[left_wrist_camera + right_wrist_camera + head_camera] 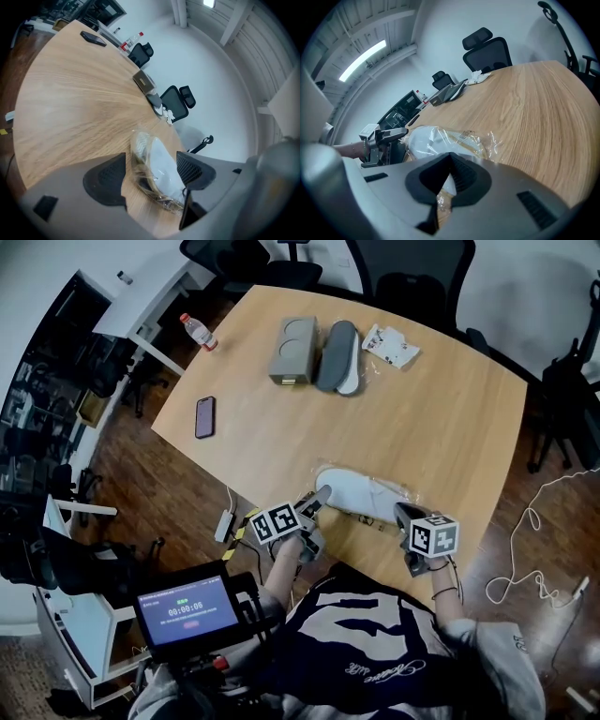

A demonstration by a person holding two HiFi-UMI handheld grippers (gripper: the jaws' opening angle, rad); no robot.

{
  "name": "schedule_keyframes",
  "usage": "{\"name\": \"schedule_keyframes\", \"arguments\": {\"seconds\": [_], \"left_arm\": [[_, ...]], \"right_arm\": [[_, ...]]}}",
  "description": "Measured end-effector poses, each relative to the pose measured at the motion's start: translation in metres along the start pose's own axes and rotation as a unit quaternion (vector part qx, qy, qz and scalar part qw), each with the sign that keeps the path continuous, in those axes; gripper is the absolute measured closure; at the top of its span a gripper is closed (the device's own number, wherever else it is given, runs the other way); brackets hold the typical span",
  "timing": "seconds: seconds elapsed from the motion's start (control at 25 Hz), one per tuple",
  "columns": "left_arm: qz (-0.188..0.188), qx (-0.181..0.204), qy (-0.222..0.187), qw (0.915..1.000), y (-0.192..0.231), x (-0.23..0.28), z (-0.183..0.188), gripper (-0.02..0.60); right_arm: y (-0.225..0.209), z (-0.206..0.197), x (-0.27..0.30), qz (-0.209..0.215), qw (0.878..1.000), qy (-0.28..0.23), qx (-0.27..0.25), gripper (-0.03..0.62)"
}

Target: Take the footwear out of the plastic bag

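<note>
Slipper (352, 491) in bag (397, 489), along table (422, 399) edge

Right gripper (449, 174): jaws closed together, with a fold of clear film from the plastic bag (485, 140) pinched in the seam between the dark pads. The bag lies crinkled on the wooden table (534, 108), just ahead of the jaws. Inside it is a white shoe (423, 139), with a tan strip along its edge visible through the film. Left gripper (393, 134) sits at the bag's far-left end, its tip near the shoe; contact not resolvable. A wrist (347, 149) shows behind it. Far end of table: grey flat items (449, 93) and a small white packet (477, 78). Black office chair (486, 49) stands beyond the table edge. Ceiling strip light (363, 60) lit.
</note>
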State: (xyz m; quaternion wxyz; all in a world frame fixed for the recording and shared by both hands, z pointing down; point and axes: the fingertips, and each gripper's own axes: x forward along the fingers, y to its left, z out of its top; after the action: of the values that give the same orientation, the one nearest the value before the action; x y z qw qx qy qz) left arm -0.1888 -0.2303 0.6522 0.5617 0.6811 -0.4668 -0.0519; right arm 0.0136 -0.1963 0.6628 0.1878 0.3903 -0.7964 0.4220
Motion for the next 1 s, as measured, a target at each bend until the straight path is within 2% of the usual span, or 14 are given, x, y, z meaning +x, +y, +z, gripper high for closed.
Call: {"name": "schedule_keyframes", "arguments": {"seconds": [0.12,0.2,0.24,0.32,0.48,0.6,0.64,0.68,0.72,0.88,1.0], "left_arm": [[-0.018,0.010,0.034,0.9992,-0.013,0.015,-0.006,0.250],[-0.007,0.006,0.036,0.9993,-0.013,0.021,-0.006,0.255],[0.004,0.002,0.035,0.9994,-0.010,0.022,-0.006,0.270],[0.026,-0.001,0.044,0.9987,-0.003,0.023,-0.007,0.368],[0.037,0.001,0.062,0.9974,0.002,0.025,-0.010,0.411],[0.045,-0.006,0.061,0.9971,0.005,0.025,-0.010,0.429],[0.046,-0.007,0.061,0.9970,0.005,0.025,-0.010,0.433],[0.046,-0.008,0.062,0.9970,0.005,0.025,-0.010,0.434],[0.045,-0.009,0.062,0.9970,0.005,0.024,-0.009,0.436],[0.041,-0.015,0.064,0.9970,0.003,0.023,-0.009,0.439],[0.038,-0.019,0.066,0.9969,0.003,0.025,-0.010,0.439]], "right_arm": [[0.001,0.000,-0.002,-0.004,1.000,-0.001,-0.005,0.599],[0.002,-0.001,-0.003,-0.003,1.000,-0.002,-0.004,0.599],[0.003,-0.001,-0.003,-0.003,1.000,-0.003,-0.004,0.599],[0.004,-0.002,-0.005,-0.003,1.000,-0.004,-0.009,0.599],[0.009,-0.007,-0.015,0.010,0.999,-0.002,-0.033,0.597],[0.002,-0.012,-0.039,0.024,0.999,-0.018,-0.028,0.597],[-0.002,-0.014,-0.049,0.028,0.999,-0.022,-0.017,0.590],[-0.008,-0.017,-0.059,0.033,0.999,-0.023,-0.004,0.489],[-0.015,-0.019,-0.067,0.036,0.999,-0.021,0.009,0.467],[-0.047,-0.023,-0.082,0.020,1.000,-0.002,0.013,0.467],[-0.056,-0.018,-0.076,0.032,0.999,0.027,-0.006,0.467]]}}
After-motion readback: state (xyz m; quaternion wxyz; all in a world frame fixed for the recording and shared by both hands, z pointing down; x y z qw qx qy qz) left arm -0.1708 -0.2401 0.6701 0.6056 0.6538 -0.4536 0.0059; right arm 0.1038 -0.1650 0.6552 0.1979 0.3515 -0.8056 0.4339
